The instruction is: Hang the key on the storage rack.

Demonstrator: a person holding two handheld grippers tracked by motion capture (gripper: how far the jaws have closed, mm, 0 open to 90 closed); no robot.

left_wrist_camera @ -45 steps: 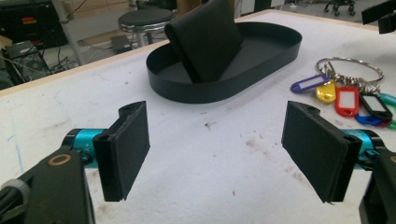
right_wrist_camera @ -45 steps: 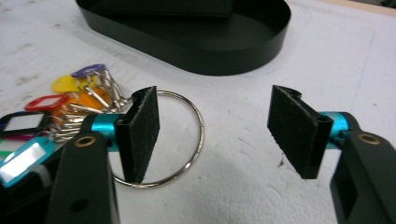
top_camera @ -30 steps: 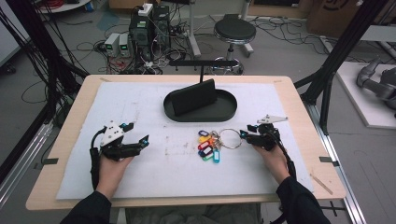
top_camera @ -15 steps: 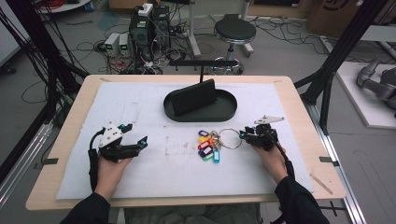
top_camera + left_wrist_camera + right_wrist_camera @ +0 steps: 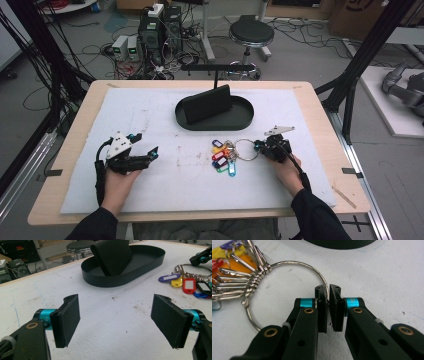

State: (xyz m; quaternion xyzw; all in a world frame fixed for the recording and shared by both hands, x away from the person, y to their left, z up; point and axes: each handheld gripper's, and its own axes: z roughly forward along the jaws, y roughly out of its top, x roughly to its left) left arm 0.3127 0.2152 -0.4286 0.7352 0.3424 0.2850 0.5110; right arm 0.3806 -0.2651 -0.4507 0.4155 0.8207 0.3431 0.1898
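A large metal key ring [image 5: 246,149] with several coloured tags [image 5: 222,156] lies flat on the white mat, just in front of the black oval tray [image 5: 245,117]. My right gripper [image 5: 260,146] is at the ring's right side. In the right gripper view, that gripper [image 5: 328,293] is shut on the ring's wire [image 5: 294,263], and the tags [image 5: 227,255] fan out to the upper left. My left gripper [image 5: 146,144] rests low over the mat at the left. It stands open [image 5: 122,322] and holds nothing, pointing toward the tray [image 5: 120,281] and the tags [image 5: 185,283].
A black slanted block [image 5: 209,105] stands inside the tray. The white mat [image 5: 150,115] covers most of the wooden table. A stool [image 5: 251,34], cables and computer boxes sit on the floor beyond the far edge, and dark frame posts rise at both sides.
The right gripper has edged slightly left at the ring. The keys and the left gripper stay almost where they were.
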